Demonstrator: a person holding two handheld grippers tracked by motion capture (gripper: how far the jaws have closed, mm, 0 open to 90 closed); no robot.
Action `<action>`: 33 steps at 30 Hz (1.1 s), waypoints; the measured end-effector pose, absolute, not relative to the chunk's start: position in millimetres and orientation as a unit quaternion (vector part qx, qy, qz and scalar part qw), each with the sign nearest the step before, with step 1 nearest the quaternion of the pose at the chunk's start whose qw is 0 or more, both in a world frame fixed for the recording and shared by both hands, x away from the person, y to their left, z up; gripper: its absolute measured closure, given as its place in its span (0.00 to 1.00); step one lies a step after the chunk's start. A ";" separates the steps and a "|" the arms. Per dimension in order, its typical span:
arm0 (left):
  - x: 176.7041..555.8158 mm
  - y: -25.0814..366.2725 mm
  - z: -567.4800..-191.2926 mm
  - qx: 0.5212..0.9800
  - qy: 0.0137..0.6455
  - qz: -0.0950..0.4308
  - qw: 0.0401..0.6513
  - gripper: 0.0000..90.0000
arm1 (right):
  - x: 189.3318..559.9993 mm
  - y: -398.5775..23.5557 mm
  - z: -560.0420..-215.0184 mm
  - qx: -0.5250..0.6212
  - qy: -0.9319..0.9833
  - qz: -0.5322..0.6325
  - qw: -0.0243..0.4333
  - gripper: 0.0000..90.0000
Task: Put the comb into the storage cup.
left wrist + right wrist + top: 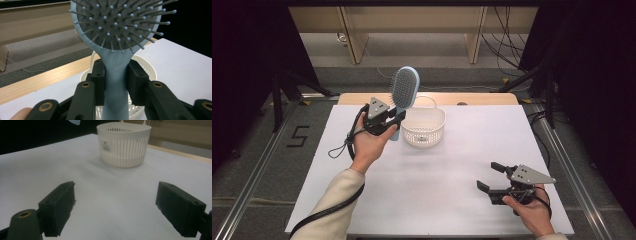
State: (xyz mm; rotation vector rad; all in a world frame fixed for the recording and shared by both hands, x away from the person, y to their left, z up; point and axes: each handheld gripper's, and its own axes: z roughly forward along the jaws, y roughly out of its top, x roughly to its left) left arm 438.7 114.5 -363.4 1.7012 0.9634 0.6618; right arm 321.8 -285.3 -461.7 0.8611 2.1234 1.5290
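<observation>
The brush (404, 90) is clamped by its handle in the left claw (393, 118), head up, w/ the basket (424, 131) just beside and below. If tilted badly, the basket rim could be hit. The right claw (490, 176) is kept apart, empty.

White table (442, 175), rectangular, with a light wooden edge (482, 98) along its far side. Grey floor beyond, marked with a black numeral 5 (298, 136) to the left; wooden furniture legs (353, 37) and loose dark cables (507, 45) at the back.
</observation>
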 end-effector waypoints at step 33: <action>447.4 102.5 -361.1 0.711 0.390 0.281 0.513 0.78 | 321.7 -285.5 -461.5 0.306 0.757 0.545 0.192 0.18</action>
